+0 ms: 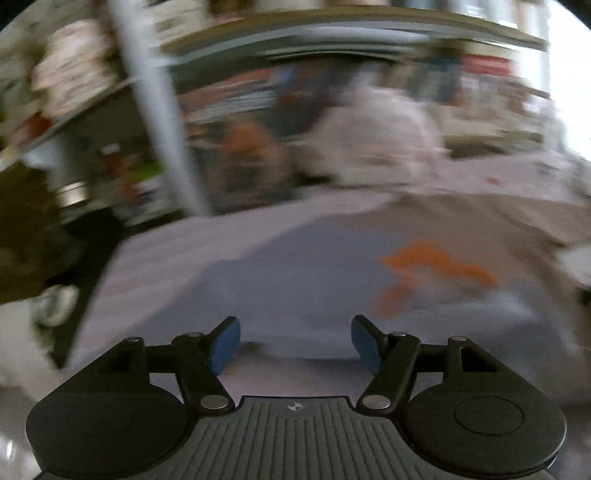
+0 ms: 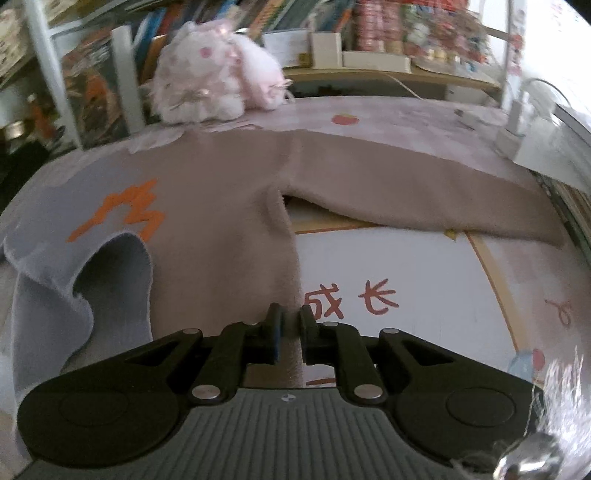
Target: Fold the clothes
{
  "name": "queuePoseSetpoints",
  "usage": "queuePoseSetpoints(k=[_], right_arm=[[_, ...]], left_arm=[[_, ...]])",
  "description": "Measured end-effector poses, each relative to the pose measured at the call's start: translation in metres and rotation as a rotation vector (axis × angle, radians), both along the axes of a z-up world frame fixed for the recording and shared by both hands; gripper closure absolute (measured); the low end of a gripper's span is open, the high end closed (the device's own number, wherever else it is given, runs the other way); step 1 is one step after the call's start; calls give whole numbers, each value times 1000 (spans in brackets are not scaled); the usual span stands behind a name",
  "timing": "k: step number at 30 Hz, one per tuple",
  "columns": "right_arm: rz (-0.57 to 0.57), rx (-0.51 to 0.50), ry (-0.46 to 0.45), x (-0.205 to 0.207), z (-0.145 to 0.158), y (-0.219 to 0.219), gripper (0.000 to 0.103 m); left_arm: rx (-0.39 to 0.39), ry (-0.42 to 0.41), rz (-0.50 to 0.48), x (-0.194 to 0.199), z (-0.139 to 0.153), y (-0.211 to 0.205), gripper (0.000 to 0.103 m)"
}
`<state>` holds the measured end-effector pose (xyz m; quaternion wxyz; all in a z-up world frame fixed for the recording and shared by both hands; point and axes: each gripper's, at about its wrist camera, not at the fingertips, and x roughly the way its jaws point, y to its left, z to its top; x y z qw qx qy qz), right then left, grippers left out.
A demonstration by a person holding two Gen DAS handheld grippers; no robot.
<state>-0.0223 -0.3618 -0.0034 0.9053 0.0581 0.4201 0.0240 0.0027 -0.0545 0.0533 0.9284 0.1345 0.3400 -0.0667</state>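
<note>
Right wrist view: one garment, a sweater (image 2: 221,206), lies spread on a mat (image 2: 406,266) that covers the work surface. Body is dusty pink-brown on the right half, lavender-grey on the left. One sleeve (image 2: 424,184) stretches flat to the right across the mat. Lavender side is partly turned over near the left edge, forming a raised curl.

Writing: orange print (image 2: 125,212) on the sweater front, angular strokes, not legible as letters. Two red-orange Chinese characters (image 2: 351,301) printed on the mat, reading 成长, just right of the sweater's lower edge. Spines of books on the shelf (image 2: 258,22) behind are too blurred to read.

Right gripper (image 2: 290,325): jaws nearly closed, pinching the lower hem of the pink-brown side; cloth is visible between the two fingers.

Left wrist view (heavy motion blur): left gripper (image 1: 295,341) jaws spread wide, nothing between them; lavender fabric lies below and ahead, and whether the pads (image 1: 225,343) touch it cannot be told. The orange print shows ahead and to the right.

Count: one sweater, one pink-and-white plush toy (image 2: 214,70) at the far edge of the mat, touching the shelf side, well apart from both grippers.
</note>
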Motion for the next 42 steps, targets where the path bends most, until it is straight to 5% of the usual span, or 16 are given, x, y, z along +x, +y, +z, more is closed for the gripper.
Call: queuePoseSetpoints(k=[10, 15, 23, 25, 26, 30, 42], right_arm=[[135, 43, 1, 2, 0, -17, 91], [181, 65, 3, 4, 0, -22, 91], [213, 91, 6, 7, -1, -28, 91], [218, 99, 8, 7, -1, -30, 92], [219, 104, 9, 7, 0, -31, 92], [211, 122, 13, 7, -1, -33, 94], [198, 140, 19, 8, -1, -35, 94]], left_arm=[[118, 58, -246, -43, -12, -115, 35], [157, 112, -235, -38, -26, -132, 35], [336, 12, -215, -22, -27, -158, 35], [359, -12, -187, -24, -22, -153, 59], [370, -24, -174, -25, -20, -150, 91], [416, -72, -119, -29, -10, -139, 97], [423, 349, 110, -126, -32, -14, 89]])
